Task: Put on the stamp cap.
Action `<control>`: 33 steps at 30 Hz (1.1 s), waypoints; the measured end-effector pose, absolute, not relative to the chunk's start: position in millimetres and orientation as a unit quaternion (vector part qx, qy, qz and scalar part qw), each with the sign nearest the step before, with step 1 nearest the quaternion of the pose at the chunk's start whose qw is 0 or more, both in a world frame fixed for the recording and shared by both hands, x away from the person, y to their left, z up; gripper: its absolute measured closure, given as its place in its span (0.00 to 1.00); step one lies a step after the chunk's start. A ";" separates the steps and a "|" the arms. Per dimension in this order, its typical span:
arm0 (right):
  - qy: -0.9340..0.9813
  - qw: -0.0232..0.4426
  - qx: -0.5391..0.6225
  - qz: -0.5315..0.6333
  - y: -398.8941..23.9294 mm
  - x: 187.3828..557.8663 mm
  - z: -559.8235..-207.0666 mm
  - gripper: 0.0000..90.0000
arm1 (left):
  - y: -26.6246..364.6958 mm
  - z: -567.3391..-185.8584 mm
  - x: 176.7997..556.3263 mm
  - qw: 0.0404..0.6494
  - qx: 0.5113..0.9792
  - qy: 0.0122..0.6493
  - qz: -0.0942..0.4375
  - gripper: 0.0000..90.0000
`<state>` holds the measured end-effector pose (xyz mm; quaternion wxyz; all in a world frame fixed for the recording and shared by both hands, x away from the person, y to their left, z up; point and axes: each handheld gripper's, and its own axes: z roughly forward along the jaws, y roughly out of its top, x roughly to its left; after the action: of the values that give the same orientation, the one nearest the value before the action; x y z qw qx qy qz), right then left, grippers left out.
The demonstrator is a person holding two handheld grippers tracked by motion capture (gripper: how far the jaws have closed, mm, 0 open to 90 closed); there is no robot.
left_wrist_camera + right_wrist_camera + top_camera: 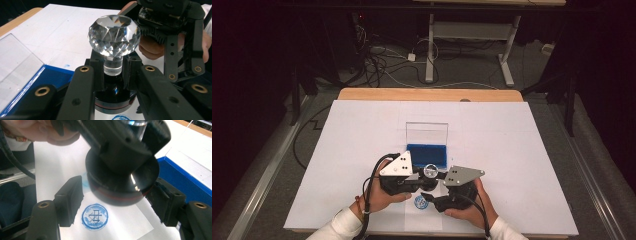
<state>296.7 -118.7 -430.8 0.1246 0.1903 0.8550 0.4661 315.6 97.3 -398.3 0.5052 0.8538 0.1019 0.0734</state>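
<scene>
My left hand-held gripper (113, 75) is clamped on the clear neck of a stamp with a faceted crystal knob and a round black base (113, 40), holding it upright just above the sheet of white paper (120, 225) on the bench (512, 150). In the high view the stamp sits between my two hands, right in front of the blue ink pad in its open clear-lidded case (427, 154).

My right hand-held gripper (117, 200) has its jaws spread to either side of the stamp's black base — the pads stand clear of it, a gap showing on both sides, so it grips nothing. Looking along those jaws I see the base hanging tilted over a round blue stamped mark (95, 216) on the paper, crisp and lying just below and beside the base, not covered by it

The ink pad's blue edge lies near, beyond the stamp
</scene>
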 end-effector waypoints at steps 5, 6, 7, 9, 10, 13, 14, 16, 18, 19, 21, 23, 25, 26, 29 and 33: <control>0.861 0.128 0.191 0.454 -118.8 297.5 -434.4 0.31 | 101.6 -394.6 316.0 0.510 0.850 0.106 0.080 0.81; 0.862 0.125 0.191 0.452 -119.4 297.8 -435.3 0.31 | 102.8 -393.7 316.3 0.512 0.848 0.107 0.081 0.81; 0.863 0.123 0.191 0.452 -119.8 298.0 -436.0 0.32 | 104.0 -393.1 316.7 0.513 0.848 0.108 0.081 0.81; 0.861 0.128 0.193 0.452 -120.7 297.8 -435.8 0.32 | 106.4 -391.6 317.0 0.513 0.847 0.107 0.084 0.81; 0.862 0.130 0.192 0.451 -121.7 298.3 -435.3 0.32 | 107.4 -390.9 317.2 0.514 0.847 0.109 0.085 0.81; 0.861 0.138 0.193 0.449 -125.2 298.9 -434.6 0.31 | 110.5 -388.9 317.4 0.515 0.845 0.112 0.089 0.81; 0.860 0.139 0.197 0.451 -126.5 298.9 -434.7 0.31 | 111.4 -388.2 317.4 0.515 0.845 0.112 0.090 0.81; 0.859 0.148 0.198 0.448 -129.5 299.1 -434.3 0.31 | 113.5 -386.9 317.6 0.515 0.844 0.113 0.091 0.81; 0.858 0.160 0.198 0.447 -132.5 299.0 -433.0 0.31 | 115.9 -385.5 317.8 0.516 0.843 0.115 0.096 0.81; 0.857 0.165 0.198 0.446 -134.2 298.9 -432.0 0.31 | 117.1 -384.9 318.1 0.517 0.843 0.115 0.097 0.81; 0.855 0.174 0.199 0.447 -137.4 298.8 -430.3 0.31 | 119.6 -383.8 318.5 0.516 0.843 0.117 0.100 0.81; 0.853 0.186 0.203 0.444 -140.2 298.7 -428.9 0.30 | 121.6 -383.0 318.5 0.516 0.842 0.119 0.104 0.81; 0.851 0.190 0.205 0.445 -143.4 299.2 -427.9 0.29 | 123.5 -382.3 318.9 0.517 0.841 0.121 0.106 0.81; 0.851 0.195 0.206 0.443 -144.9 299.0 -427.3 0.29 | 124.4 -382.0 319.0 0.516 0.841 0.121 0.107 0.81; 0.848 0.205 0.208 0.443 -149.4 298.5 -424.8 0.29 | 126.8 -381.6 319.8 0.515 0.842 0.123 0.109 0.81; 0.844 0.221 0.209 0.442 -156.5 297.4 -421.4 0.29 | 129.7 -381.0 320.6 0.513 0.841 0.127 0.114 0.81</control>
<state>297.4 -156.5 -421.4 0.2212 0.2094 0.8438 0.4419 320.6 129.7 -381.0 0.5128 0.8414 0.1268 0.1141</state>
